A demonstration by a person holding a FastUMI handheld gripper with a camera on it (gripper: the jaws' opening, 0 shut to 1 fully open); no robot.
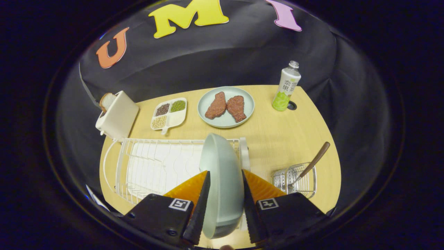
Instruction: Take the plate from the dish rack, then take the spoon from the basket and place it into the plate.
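A pale green plate (222, 180) stands on edge at the right end of the white wire dish rack (152, 166). My gripper (225, 172) has one finger on each face of the plate, and both fingertips (205, 180) press against it, so it is shut on the plate. I cannot tell whether the plate's lower edge still rests in the rack. To the right of the rack sits a small metal basket (298, 180). A brown-handled spoon (314, 161) leans out of the basket toward the back right.
On the wooden table (277, 135) beyond the rack lie a green plate (204, 104) with two pieces of meat, a divided dish (170, 113) of beans, a white toaster (116, 114) with bread at the left, and a bottle (286, 86) at the back right.
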